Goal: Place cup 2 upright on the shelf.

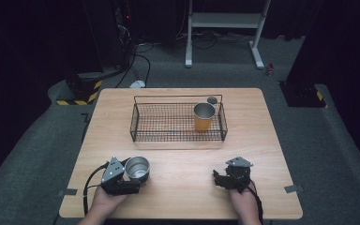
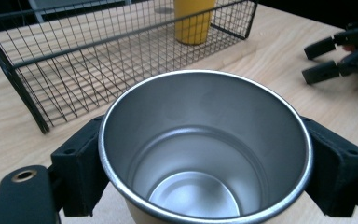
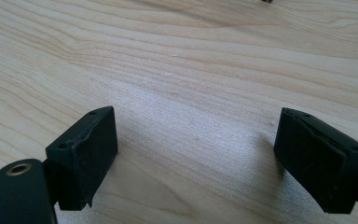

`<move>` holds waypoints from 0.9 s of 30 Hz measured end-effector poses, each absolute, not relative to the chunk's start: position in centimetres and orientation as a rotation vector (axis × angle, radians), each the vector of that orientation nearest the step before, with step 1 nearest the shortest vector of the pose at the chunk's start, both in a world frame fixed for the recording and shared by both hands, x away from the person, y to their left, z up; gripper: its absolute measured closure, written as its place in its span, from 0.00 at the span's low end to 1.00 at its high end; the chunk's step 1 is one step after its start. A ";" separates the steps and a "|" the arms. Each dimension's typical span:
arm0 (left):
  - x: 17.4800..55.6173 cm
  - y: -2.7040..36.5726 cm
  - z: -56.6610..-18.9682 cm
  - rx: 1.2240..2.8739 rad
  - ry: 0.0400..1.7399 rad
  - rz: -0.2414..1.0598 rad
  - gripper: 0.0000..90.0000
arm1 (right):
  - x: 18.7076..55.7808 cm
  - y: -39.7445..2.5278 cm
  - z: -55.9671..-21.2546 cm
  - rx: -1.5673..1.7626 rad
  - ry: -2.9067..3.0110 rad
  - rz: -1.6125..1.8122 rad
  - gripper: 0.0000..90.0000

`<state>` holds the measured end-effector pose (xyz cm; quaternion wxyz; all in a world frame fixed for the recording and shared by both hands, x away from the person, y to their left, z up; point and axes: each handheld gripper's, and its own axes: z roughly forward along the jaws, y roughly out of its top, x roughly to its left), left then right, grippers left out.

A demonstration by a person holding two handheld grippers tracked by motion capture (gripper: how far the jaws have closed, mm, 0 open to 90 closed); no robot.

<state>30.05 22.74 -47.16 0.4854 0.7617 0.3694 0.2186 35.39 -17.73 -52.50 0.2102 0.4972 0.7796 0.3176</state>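
One steel cup (image 1: 137, 168) stands upright between the jaws of the left gripper (image 1: 132, 180), which press its smooth, round wall at the table's (image 1: 183, 187) near left. The wire basket (image 1: 178, 123) lies ahead and rightward, an orange cup (image 1: 203, 117) inside it. The right gripper (image 1: 222, 178) rests over bare wood, jaws wide and empty.

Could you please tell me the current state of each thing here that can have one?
Silver cup: upright, empty, held between the left claw's jaws.
Left claw: shut on the silver cup.
Right claw: open, holding nothing, low over the table.
Yellow cup: upright in the wire basket, at its right end.
Wire basket: upright on the table, holding the yellow cup.
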 end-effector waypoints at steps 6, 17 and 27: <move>30.7 22.8 -46.1 1.841 0.894 0.566 0.17 | 35.3 -17.7 -52.5 1.389 2.166 0.883 0.15; 31.5 22.2 -44.5 1.811 0.880 0.584 0.17 | 35.3 -17.7 -52.5 1.385 2.168 0.882 0.15; 32.4 21.8 -44.2 1.793 0.900 0.585 0.17 | 35.3 -17.7 -52.5 1.385 2.168 0.882 0.15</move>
